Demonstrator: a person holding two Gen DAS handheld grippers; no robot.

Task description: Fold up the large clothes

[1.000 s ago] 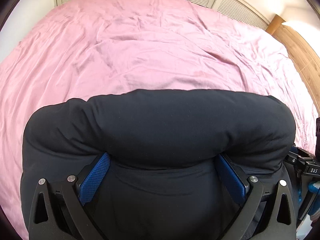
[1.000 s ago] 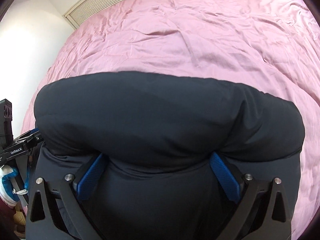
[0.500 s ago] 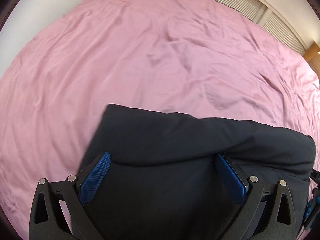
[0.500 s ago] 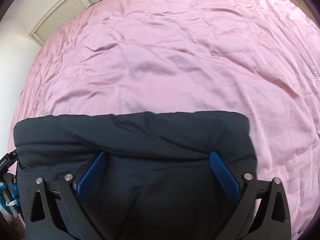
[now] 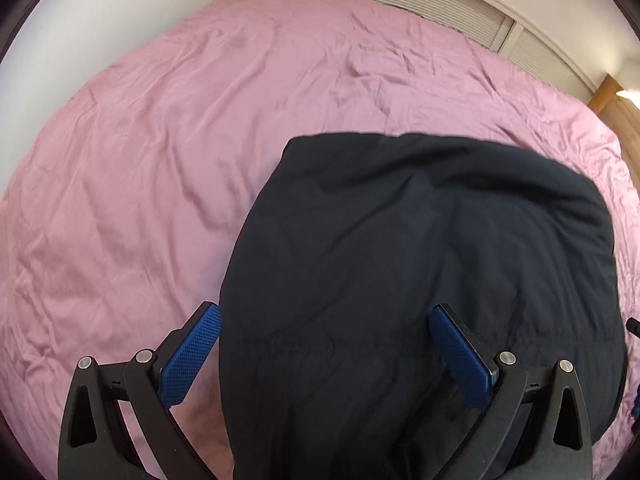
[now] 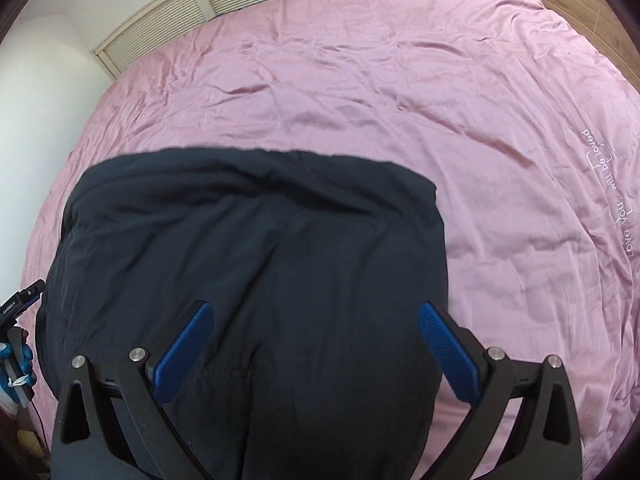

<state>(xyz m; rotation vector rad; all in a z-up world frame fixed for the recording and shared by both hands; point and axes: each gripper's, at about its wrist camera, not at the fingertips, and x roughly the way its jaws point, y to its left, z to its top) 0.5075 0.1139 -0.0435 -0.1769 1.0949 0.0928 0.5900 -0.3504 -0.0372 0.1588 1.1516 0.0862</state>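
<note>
A dark navy garment (image 5: 420,260) lies folded on the pink bed sheet (image 5: 160,160). In the left wrist view its left edge runs between the fingers. My left gripper (image 5: 324,309) is open above it, one blue pad (image 5: 192,354) over the sheet and the other over the cloth. In the right wrist view the same garment (image 6: 260,260) fills the lower middle. My right gripper (image 6: 315,306) is open over it, near its right edge. Neither gripper holds the cloth.
The pink sheet (image 6: 400,100) covers the wide bed, with printed writing (image 6: 612,196) at its right. Slatted closet doors (image 5: 440,8) run behind the bed. A wooden headboard (image 5: 628,124) is at the right. My left gripper's body (image 6: 18,308) shows at the left edge of the right wrist view.
The rolled fold that bulged over both sets of fingertips now lies flat ahead on the bed. Both grippers have drawn back and shifted outward toward the garment's side edges, pads fully uncovered.
</note>
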